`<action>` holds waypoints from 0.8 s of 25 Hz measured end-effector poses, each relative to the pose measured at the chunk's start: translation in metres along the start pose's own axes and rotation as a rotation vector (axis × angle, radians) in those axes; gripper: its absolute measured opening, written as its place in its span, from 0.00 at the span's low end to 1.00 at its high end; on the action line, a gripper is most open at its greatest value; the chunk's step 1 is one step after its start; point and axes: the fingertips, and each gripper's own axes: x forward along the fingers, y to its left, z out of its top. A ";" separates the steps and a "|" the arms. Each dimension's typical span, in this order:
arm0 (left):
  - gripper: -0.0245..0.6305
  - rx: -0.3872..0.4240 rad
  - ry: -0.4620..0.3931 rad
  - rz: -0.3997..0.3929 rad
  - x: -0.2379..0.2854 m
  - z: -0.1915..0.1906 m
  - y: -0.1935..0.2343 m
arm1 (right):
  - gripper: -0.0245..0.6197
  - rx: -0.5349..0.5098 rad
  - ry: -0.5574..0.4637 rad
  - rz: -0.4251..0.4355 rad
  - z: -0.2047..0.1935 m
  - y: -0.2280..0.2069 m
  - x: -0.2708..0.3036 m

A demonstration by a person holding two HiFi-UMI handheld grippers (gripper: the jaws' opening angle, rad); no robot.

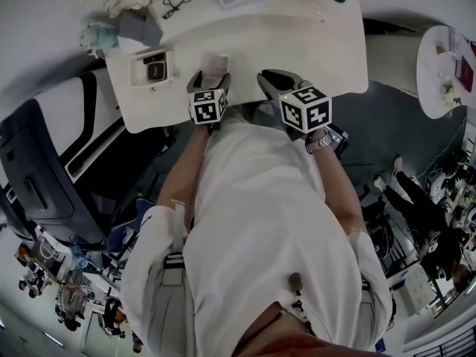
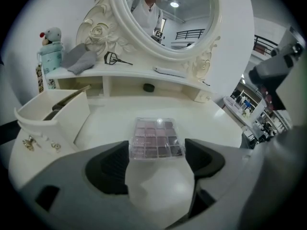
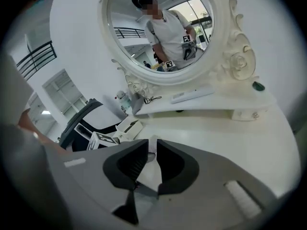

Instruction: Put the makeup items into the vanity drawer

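Covering part of eyeshadow palette (image 1: 216, 62): left gripper (image 1: 209, 81).

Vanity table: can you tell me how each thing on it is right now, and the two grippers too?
Drawer: pulled open, something dark inside.
Left gripper: open wide.
Eyeshadow palette: lying flat on the tabletop, its near end between that gripper's jaws, seemingly not squeezed.
Right gripper: jaws slightly apart, holding nothing.
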 end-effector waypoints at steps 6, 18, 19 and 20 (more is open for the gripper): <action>0.60 0.049 -0.075 -0.022 -0.031 0.016 -0.007 | 0.26 0.161 0.042 0.110 -0.010 0.015 0.056; 0.60 0.074 -0.243 0.004 -0.104 0.038 0.006 | 0.28 0.299 0.037 0.249 0.002 0.066 0.098; 0.60 0.068 -0.252 0.021 -0.109 0.038 0.014 | 0.28 0.289 0.041 0.261 0.004 0.074 0.103; 0.60 0.062 -0.261 0.041 -0.114 0.038 0.023 | 0.28 0.276 0.045 0.273 0.006 0.081 0.108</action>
